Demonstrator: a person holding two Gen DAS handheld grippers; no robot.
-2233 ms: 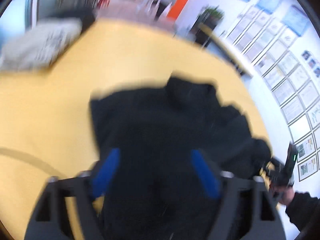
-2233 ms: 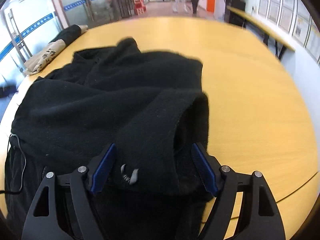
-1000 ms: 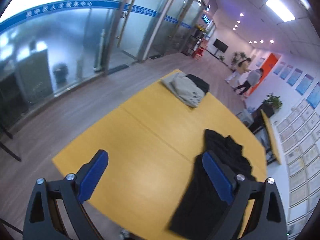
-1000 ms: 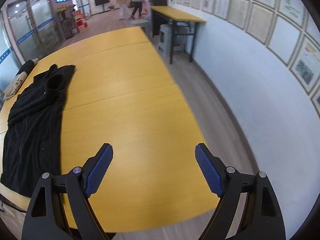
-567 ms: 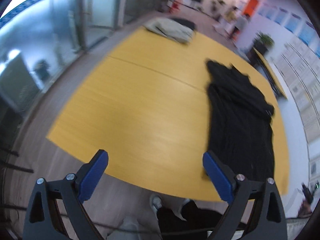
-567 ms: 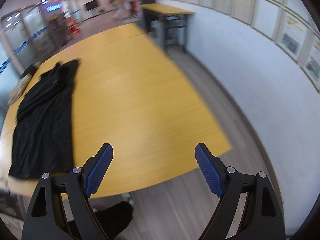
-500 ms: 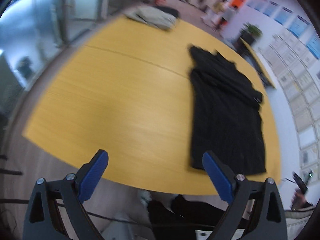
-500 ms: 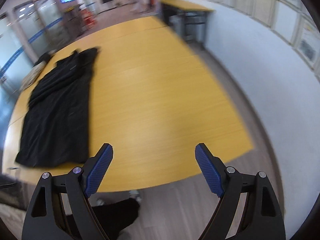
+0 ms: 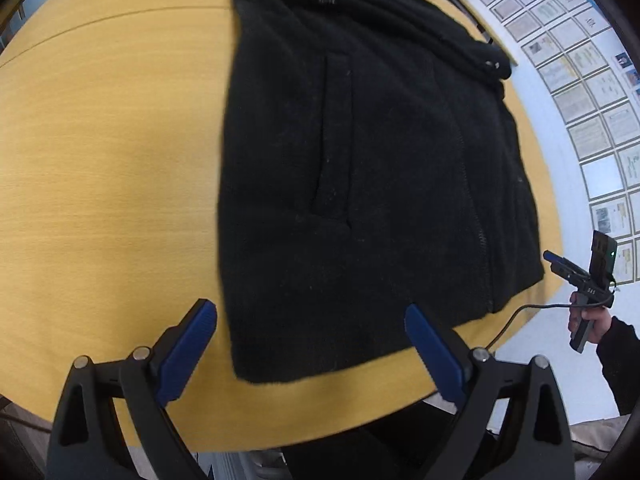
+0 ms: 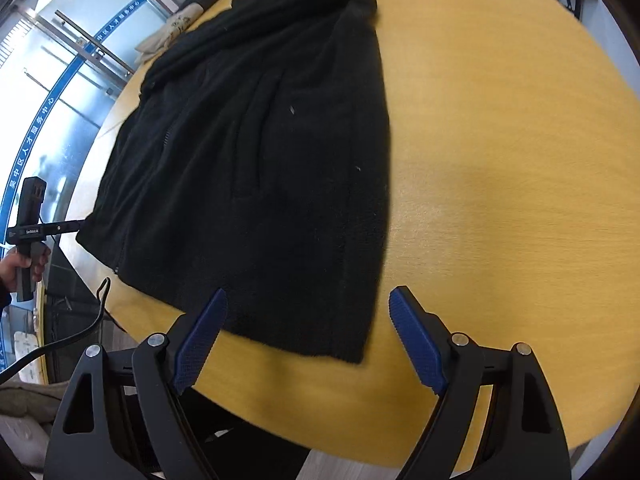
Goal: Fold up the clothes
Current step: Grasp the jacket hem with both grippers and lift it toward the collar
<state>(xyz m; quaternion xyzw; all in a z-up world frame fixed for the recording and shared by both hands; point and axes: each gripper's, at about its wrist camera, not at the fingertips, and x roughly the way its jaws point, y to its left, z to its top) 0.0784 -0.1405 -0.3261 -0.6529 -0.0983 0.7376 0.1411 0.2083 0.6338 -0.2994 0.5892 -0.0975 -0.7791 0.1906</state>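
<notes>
- Left wrist view: the black fleece jacket (image 9: 360, 168) lies spread flat on the yellow table (image 9: 108, 152), hem toward the near edge, zip and pocket facing up. It looks laid out this way so the bottom corners can be taken for the next fold.
- Left wrist view: the left gripper (image 9: 310, 344) stands wide open with nothing between its blue pads (image 9: 188, 344). It points down and forward over the jacket's hem, one pad over bare wood, the other over cloth, so it brackets the near left corner without touching it.
- Left wrist view: at the far right a hand (image 9: 592, 320) holds the other gripper by its grip, just off the hem's opposite corner.
- Right wrist view: the same jacket (image 10: 260, 152) runs away up the table (image 10: 500, 160), its collar at the far end.
- Right wrist view: the right gripper (image 10: 308, 336) is also spread wide and empty, tilted down above the hem's near corner, one pad over cloth and one over wood.
- Right wrist view: the left hand (image 10: 24, 264) shows at the left edge, its gripper tip level beside the hem's other corner. Both tools seem posed to pinch the hem together.
</notes>
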